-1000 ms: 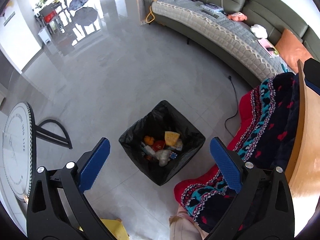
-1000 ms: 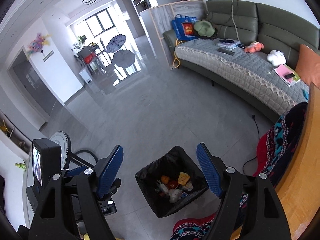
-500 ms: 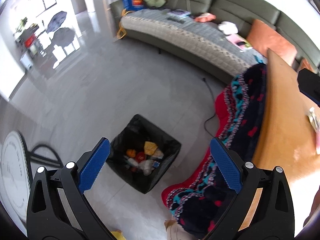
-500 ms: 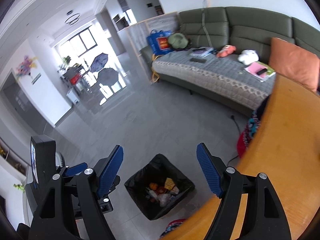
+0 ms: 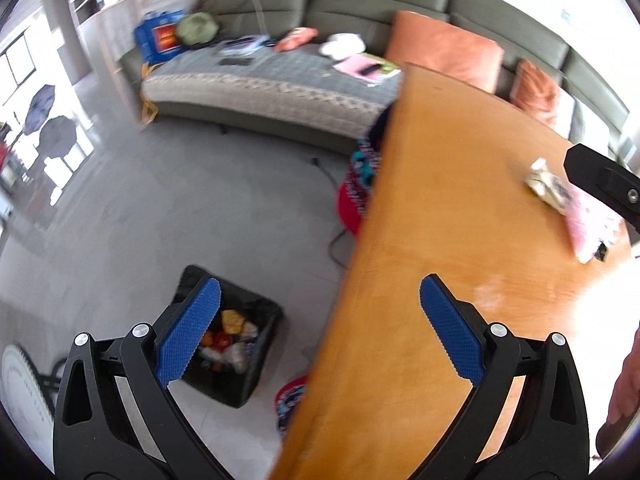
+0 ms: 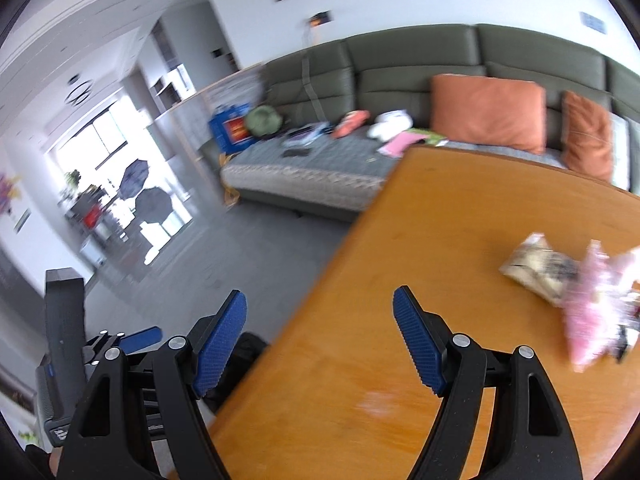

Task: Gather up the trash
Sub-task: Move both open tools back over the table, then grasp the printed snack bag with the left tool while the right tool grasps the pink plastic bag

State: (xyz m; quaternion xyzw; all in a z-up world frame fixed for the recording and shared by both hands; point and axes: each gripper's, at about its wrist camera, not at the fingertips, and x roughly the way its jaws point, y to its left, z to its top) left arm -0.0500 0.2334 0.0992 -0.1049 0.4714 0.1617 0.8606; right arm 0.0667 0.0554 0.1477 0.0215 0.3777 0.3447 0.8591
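Observation:
A black-lined trash bin (image 5: 240,364) with several scraps inside stands on the grey floor beside the orange wooden table (image 5: 440,240). A crumpled beige wrapper (image 6: 540,272) and a pink wrapper (image 6: 592,320) lie on the table (image 6: 460,240) at the right; they also show in the left wrist view, the beige wrapper (image 5: 546,184) and the pink wrapper (image 5: 588,224). My left gripper (image 5: 320,328) is open and empty above the table's edge and the bin. My right gripper (image 6: 320,340) is open and empty over the table's near edge, left of the wrappers.
A green sofa (image 6: 400,80) with orange cushions (image 6: 488,112) and loose items runs behind the table. A patterned red and teal cloth (image 5: 360,176) hangs at the table's left side. A white fan (image 5: 20,392) stands on the floor at lower left.
Both grippers have swung right and up from over the bin toward the table. The tabletop and the wrappers have come into view. Both stay open.

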